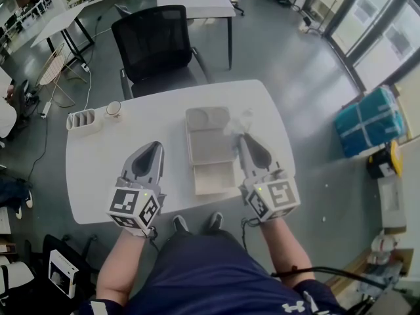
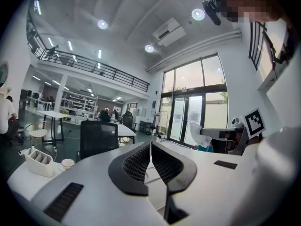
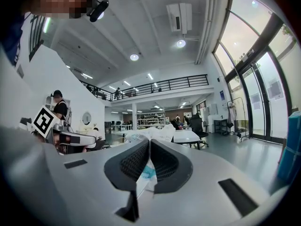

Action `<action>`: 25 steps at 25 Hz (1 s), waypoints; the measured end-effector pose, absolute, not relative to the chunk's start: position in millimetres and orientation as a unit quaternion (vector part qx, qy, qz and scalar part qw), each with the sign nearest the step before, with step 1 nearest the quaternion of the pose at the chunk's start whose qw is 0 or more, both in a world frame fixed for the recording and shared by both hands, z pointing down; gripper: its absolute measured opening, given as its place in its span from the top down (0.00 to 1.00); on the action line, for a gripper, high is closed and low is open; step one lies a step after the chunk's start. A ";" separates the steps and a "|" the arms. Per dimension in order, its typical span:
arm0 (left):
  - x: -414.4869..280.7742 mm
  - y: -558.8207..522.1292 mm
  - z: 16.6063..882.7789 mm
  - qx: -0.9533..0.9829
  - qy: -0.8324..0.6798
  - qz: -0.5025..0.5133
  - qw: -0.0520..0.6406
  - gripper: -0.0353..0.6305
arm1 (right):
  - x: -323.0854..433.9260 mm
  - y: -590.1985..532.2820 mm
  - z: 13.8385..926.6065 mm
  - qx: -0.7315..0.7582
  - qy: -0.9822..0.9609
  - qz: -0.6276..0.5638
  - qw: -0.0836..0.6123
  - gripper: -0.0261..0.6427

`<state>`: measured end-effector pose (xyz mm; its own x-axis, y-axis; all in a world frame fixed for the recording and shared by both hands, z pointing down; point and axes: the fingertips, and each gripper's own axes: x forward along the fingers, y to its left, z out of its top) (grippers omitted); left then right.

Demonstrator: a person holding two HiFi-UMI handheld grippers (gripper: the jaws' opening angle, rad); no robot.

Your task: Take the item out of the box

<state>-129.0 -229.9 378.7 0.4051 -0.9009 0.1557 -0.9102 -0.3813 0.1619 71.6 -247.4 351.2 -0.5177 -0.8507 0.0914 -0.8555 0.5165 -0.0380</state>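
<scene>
A beige open box [image 1: 211, 148] lies at the middle of the white table [image 1: 111, 163], its lid with two round hollows folded away from me. My right gripper [image 1: 245, 138] is at the box's right edge, shut on a crinkled clear plastic packet [image 1: 243, 121] that sticks out past its tips. In the right gripper view the packet [image 3: 151, 133] shows white with blue print, pinched between the jaws of the right gripper [image 3: 149, 144]. My left gripper [image 1: 157, 146] hovers left of the box, shut and empty; in its own view the left gripper [image 2: 150, 146] has its jaws touching.
A white organiser tray [image 1: 84, 120] and a small cup [image 1: 113, 109] stand at the table's far left. A black chair [image 1: 157, 48] is pushed in at the far side. A teal bundle [image 1: 371, 120] lies on the floor to the right.
</scene>
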 end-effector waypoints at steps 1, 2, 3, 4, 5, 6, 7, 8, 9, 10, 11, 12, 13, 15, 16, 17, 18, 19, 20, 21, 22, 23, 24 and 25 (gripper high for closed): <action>-129.8 -230.1 378.6 0.831 -0.545 0.021 0.111 0.89 | 71.0 -247.4 351.5 0.490 -0.870 0.039 0.031 0.92; -130.8 -230.3 378.6 0.830 -0.545 0.021 0.111 0.89 | 70.4 -247.6 351.8 0.490 -0.870 0.039 0.032 0.92; -131.6 -230.6 378.5 0.830 -0.546 0.021 0.111 0.89 | 69.8 -247.8 352.1 0.491 -0.870 0.039 0.032 0.92; -132.4 -230.7 378.4 0.830 -0.546 0.020 0.111 0.89 | 69.3 -247.9 352.0 0.491 -0.870 0.039 0.032 0.92; -132.9 -230.6 378.4 0.830 -0.546 0.020 0.112 0.89 | 69.0 -247.9 351.9 0.491 -0.870 0.039 0.031 0.92; -133.1 -230.4 378.5 0.830 -0.547 0.020 0.112 0.89 | 69.0 -247.7 351.7 0.490 -0.870 0.039 0.031 0.92; -133.2 -230.0 378.6 0.830 -0.547 0.020 0.112 0.89 | 69.2 -247.5 351.4 0.490 -0.870 0.038 0.031 0.92; -133.1 -229.8 378.8 0.829 -0.547 0.020 0.112 0.89 | 69.6 -247.3 351.1 0.491 -0.870 0.038 0.031 0.92; -133.2 -229.5 379.2 0.829 -0.547 0.021 0.112 0.89 | 69.9 -247.2 350.9 0.491 -0.870 0.037 0.030 0.92; -133.3 -229.4 379.5 0.829 -0.547 0.021 0.112 0.89 | 70.2 -247.1 350.7 0.491 -0.870 0.037 0.030 0.92; -133.5 -229.4 379.7 0.830 -0.547 0.022 0.111 0.89 | 70.4 -247.0 350.4 0.491 -0.870 0.037 0.029 0.92; -133.7 -229.6 379.7 0.830 -0.547 0.022 0.110 0.89 | 70.5 -247.1 350.0 0.492 -0.870 0.036 0.028 0.92; -134.0 -229.8 379.5 0.830 -0.546 0.022 0.110 0.89 | 70.5 -247.2 349.6 0.491 -0.870 0.035 0.026 0.92; -134.2 -229.8 378.7 0.830 -0.547 0.021 0.109 0.89 | 70.4 -246.9 348.7 0.490 -0.871 0.034 0.025 0.92; -134.2 -229.5 378.3 0.830 -0.547 0.021 0.109 0.89 | 70.2 -246.5 348.1 0.490 -0.871 0.033 0.026 0.92; -134.1 -229.1 378.0 0.830 -0.547 0.021 0.110 0.89 | 69.9 -246.1 347.5 0.489 -0.871 0.033 0.026 0.92; -134.0 -228.9 377.9 0.830 -0.547 0.021 0.110 0.89 | 69.4 -245.8 346.7 0.489 -0.872 0.032 0.025 0.92; -134.0 -228.7 378.0 0.829 -0.547 0.021 0.110 0.89 | 68.8 -245.6 346.0 0.488 -0.872 0.032 0.024 0.92; -133.9 -228.6 378.1 0.829 -0.547 0.021 0.110 0.89 | 68.5 -245.4 345.5 0.487 -0.872 0.032 0.023 0.92; -133.8 -228.6 378.1 0.829 -0.548 0.021 0.110 0.89 | 68.4 -245.3 345.1 0.487 -0.872 0.032 0.023 0.92; -133.8 -228.6 377.9 0.829 -0.548 0.020 0.110 0.89 | 68.6 -245.2 344.9 0.487 -0.872 0.032 0.022 0.92; -134.0 -228.8 377.7 0.829 -0.548 0.020 0.110 0.89 | 68.7 -245.3 344.8 0.487 -0.872 0.032 0.022 0.92; -134.5 -229.3 377.4 0.829 -0.549 0.019 0.109 0.89 | 68.8 -245.6 344.8 0.488 -0.872 0.032 0.021 0.92; -135.1 -229.8 377.3 0.828 -0.549 0.019 0.108 0.89 | 68.8 -245.9 344.9 0.488 -0.872 0.032 0.021 0.92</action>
